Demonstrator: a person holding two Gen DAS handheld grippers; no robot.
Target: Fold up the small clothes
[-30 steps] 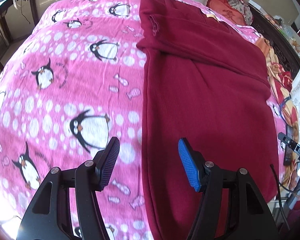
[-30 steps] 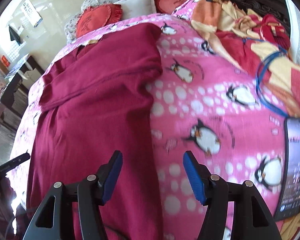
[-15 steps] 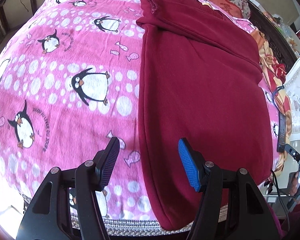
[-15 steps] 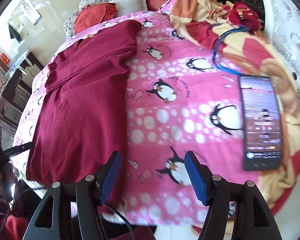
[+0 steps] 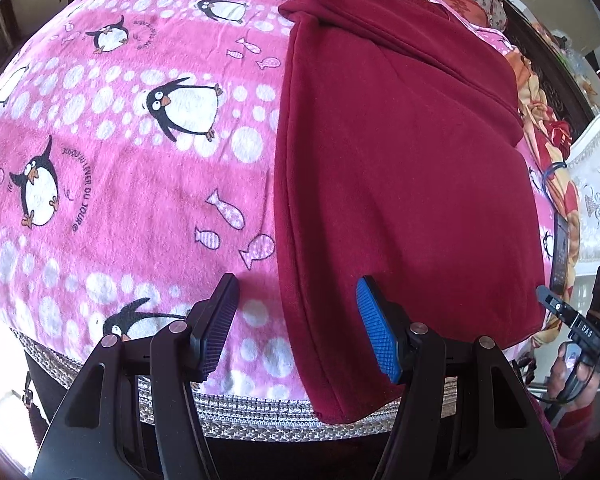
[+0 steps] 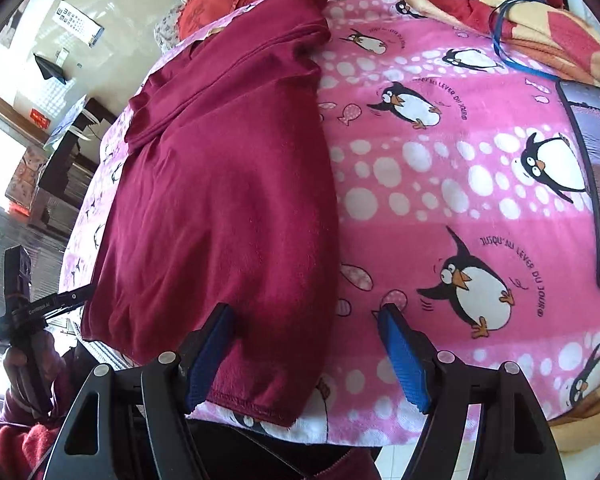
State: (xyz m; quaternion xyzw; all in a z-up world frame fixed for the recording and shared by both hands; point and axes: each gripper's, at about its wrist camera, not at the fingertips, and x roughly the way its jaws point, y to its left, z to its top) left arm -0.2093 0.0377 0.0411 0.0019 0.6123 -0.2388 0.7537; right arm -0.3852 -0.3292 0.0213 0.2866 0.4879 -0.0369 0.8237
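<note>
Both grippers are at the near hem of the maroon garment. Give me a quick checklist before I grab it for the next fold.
1. Left gripper open: ok, fingers spread and holding nothing.
2. Right gripper open: ok, also holding nothing.
3. Each gripper lined up with a near corner of the maroon garment: ok, the side edges run between the fingers in both wrist views.
4. Sleeves folded in: ok, the sleeve lies across the upper part.
5. Near hem lying flat: not ok, it hangs over the edge of the penguin blanket.
6. Phone off the garment: ok, it lies apart on the blanket.
</note>
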